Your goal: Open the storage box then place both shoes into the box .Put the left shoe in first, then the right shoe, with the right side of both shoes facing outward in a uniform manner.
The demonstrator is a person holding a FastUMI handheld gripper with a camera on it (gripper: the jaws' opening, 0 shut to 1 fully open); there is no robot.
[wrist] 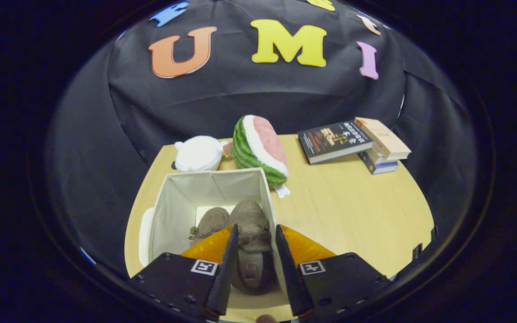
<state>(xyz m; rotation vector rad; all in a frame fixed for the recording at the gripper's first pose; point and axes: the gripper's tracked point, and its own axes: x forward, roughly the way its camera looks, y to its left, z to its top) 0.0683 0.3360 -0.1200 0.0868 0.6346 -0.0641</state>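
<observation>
A light wooden desk [352, 211] stands against a black cloth wall. At its far edge, near the middle, a plush watermelon slice [260, 150] stands upright. Just beside it, toward the far left corner, sits a white plush toy [198, 154]. At the far right corner, several books [357, 142] lie in a loose overlapping pile.

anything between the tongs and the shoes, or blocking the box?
Nothing visible. The tongs straddle one shoe inside the open storage box, with the second shoe beside it. Whether the fingers press on the shoe is unclear. The watermelon plush sits behind the box.
</observation>
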